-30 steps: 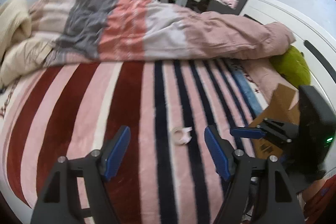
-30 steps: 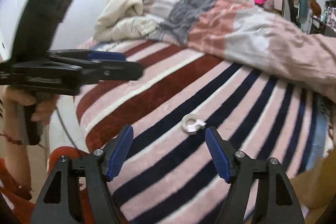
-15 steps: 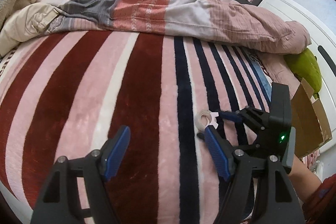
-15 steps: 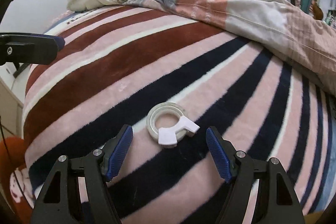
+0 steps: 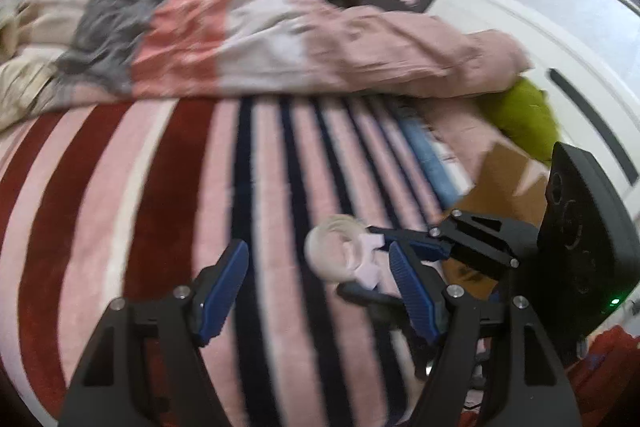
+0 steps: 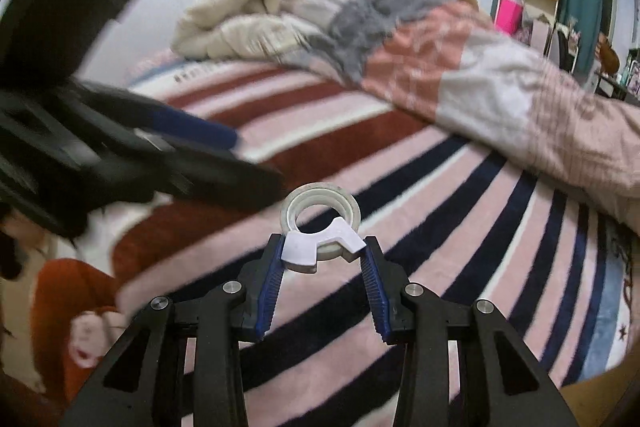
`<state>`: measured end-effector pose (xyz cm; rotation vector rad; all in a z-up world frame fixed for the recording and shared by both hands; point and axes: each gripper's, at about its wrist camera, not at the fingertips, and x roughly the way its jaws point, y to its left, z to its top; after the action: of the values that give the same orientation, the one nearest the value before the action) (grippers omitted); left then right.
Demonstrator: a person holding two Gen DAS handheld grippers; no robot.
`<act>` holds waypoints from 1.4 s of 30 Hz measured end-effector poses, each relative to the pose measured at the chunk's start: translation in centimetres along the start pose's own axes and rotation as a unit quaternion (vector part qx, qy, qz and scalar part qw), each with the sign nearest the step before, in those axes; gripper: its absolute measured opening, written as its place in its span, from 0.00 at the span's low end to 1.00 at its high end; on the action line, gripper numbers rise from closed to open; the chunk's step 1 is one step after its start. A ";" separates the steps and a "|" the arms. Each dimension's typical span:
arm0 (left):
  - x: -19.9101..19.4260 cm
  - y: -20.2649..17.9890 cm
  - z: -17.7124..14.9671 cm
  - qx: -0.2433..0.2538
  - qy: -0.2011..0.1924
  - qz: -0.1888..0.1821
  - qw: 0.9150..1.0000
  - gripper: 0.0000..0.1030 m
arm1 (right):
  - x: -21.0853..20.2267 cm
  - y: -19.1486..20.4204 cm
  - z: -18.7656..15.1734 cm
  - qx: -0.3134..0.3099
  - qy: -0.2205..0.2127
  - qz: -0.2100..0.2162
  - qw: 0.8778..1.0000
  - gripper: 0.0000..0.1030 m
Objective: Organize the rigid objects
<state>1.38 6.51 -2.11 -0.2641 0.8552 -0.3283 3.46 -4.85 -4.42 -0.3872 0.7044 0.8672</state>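
Observation:
A clear tape roll with a white clip-on cutter (image 6: 320,227) sits at the tips of my right gripper (image 6: 324,247). The jaws are closing, and both blue pads press on the white cutter. The roll hangs just over the striped pink, red and navy blanket (image 6: 460,227). In the left wrist view the same roll (image 5: 340,255) is blurred, with the right gripper (image 5: 360,259) reaching in from the right. My left gripper (image 5: 316,251) is open and holds nothing; the roll lies beyond its fingers. In the right wrist view the left gripper (image 6: 256,163) is a blurred dark shape at the left.
A crumpled pink and grey duvet (image 5: 280,47) covers the far half of the bed, beside a cream blanket (image 6: 240,7). An open cardboard box (image 5: 508,179) and a green cushion (image 5: 520,111) sit at the right edge by the white headboard (image 5: 540,39). An orange sleeve (image 6: 64,291) shows lower left.
The right gripper came down around the tape roll, and its jaws narrowed onto the white cutter. The left gripper's view swung forward and then back; its jaws kept their width.

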 end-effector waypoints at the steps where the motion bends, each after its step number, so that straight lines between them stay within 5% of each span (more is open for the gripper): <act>1: -0.4 -1.2 0.3 0.009 -0.006 -0.016 1.000 0.65 | -1.2 0.0 0.2 0.000 -0.009 0.000 1.000 0.33; 5: -0.8 -5.2 1.2 0.042 -0.009 -0.046 0.998 0.40 | -5.3 -0.3 0.1 0.005 -0.036 -0.012 0.999 0.33; 7: -0.7 -7.2 1.6 0.060 -0.012 -0.058 0.996 0.37 | -7.3 -0.8 -0.2 0.008 -0.050 -0.022 0.998 0.33; 25: 7.0 -21.7 4.0 0.188 0.059 -0.092 0.976 0.37 | -16.5 -9.4 -6.8 0.088 -0.037 -0.125 0.988 0.33; 27: 7.7 -22.1 4.0 0.188 0.067 -0.092 0.975 0.39 | -16.8 -10.3 -7.6 0.102 -0.031 -0.127 0.986 0.34; 30: 8.3 -22.3 4.0 0.188 0.069 -0.082 0.976 0.62 | -16.6 -11.1 -8.1 0.117 -0.016 -0.138 0.983 0.37; 32: 8.2 -22.2 3.9 0.188 0.066 -0.078 0.977 0.67 | -16.7 -11.2 -8.3 0.120 -0.014 -0.141 0.983 0.52; 35: 7.6 -21.8 3.9 0.183 0.049 -0.061 0.980 0.81 | -16.9 -11.2 -8.5 0.125 -0.016 -0.136 0.983 0.55; 42: 4.4 -19.7 4.0 0.151 -0.020 -0.006 0.988 0.87 | -17.6 -10.6 -8.1 0.129 -0.033 -0.131 0.982 0.71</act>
<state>3.66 -12.92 4.37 0.0066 0.7525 -0.4573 0.86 -25.62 2.45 -0.2111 0.6772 0.5290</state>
